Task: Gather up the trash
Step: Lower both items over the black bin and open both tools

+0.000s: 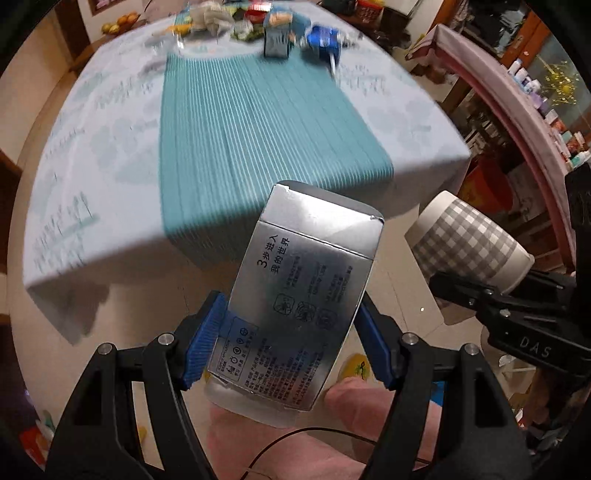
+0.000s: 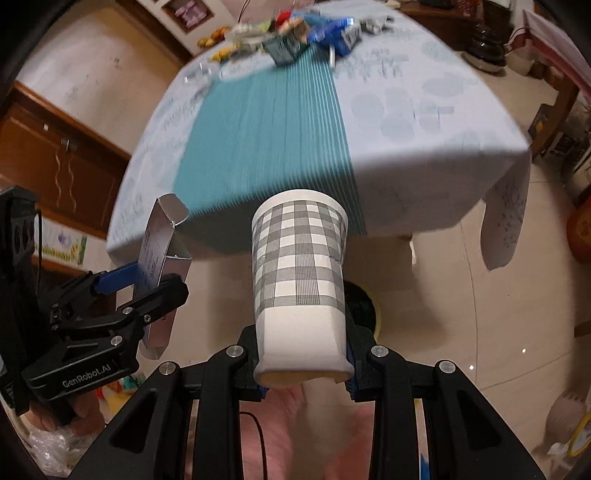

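Left wrist view: my left gripper is clamped on a flat silver cardboard box printed with black text, its blue-padded fingers pressing the box's two long edges near the lower end, so the box sticks out ahead of the fingers with its open top flap farthest from me. Off to the right of that gripper, my right gripper holds a grey-and-white checked paper cup, tilted with its base pointing up and to the left. In the right wrist view the same cup stands out straight ahead of the right gripper, whose fingers are closed on the cup's rim end, squashing it slightly; the cup's plain white band sits between the fingers and the checked part lies beyond them. To the left of this gripper I see the left gripper with the silver box edge-on in its grip. Beyond both grippers stretches a table covered by a pale blue patterned cloth with a teal ribbed runner down its middle. At the far end of the table, well apart from both grippers, lies a blurred heap of mixed wrappers and small packages, among them something blue.
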The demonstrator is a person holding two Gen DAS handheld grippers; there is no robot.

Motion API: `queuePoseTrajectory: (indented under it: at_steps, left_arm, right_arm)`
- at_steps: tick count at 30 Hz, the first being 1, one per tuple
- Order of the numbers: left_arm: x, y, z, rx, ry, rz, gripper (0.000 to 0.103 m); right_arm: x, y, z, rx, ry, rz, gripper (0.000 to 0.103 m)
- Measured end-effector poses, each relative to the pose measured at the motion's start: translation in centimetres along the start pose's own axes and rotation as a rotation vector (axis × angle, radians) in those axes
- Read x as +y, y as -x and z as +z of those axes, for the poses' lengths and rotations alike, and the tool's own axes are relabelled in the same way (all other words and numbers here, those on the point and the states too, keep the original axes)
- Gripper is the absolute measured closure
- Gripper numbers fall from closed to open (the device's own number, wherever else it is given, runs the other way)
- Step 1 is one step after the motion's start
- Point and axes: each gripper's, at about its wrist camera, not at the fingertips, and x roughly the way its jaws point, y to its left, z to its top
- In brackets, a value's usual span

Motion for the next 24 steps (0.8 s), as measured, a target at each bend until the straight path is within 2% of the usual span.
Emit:
queuePoseTrajectory:
  at_steps: [9, 18, 24]
  left_arm:
    - [-2.1, -8.5, -4.3, 0.105, 0.063, 0.061, 0.036]
    - [-2.4, -20.0, -6.8, 0.173, 0.084, 0.09, 0.035]
    - [-1.9, -26.7, -7.8, 0.211, 0.11, 0.085, 0.034]
  right_arm:
    - [-6.5, -8.0, -3.3, 0.117, -0.026, -0.001, 0.074]
    - [-11.5, -20.8, -6.0, 0.226, -0.085, -0.032, 0.074]
    - [-13.4, -27.5, -6.7, 0.292, -0.107, -0.029, 0.072]
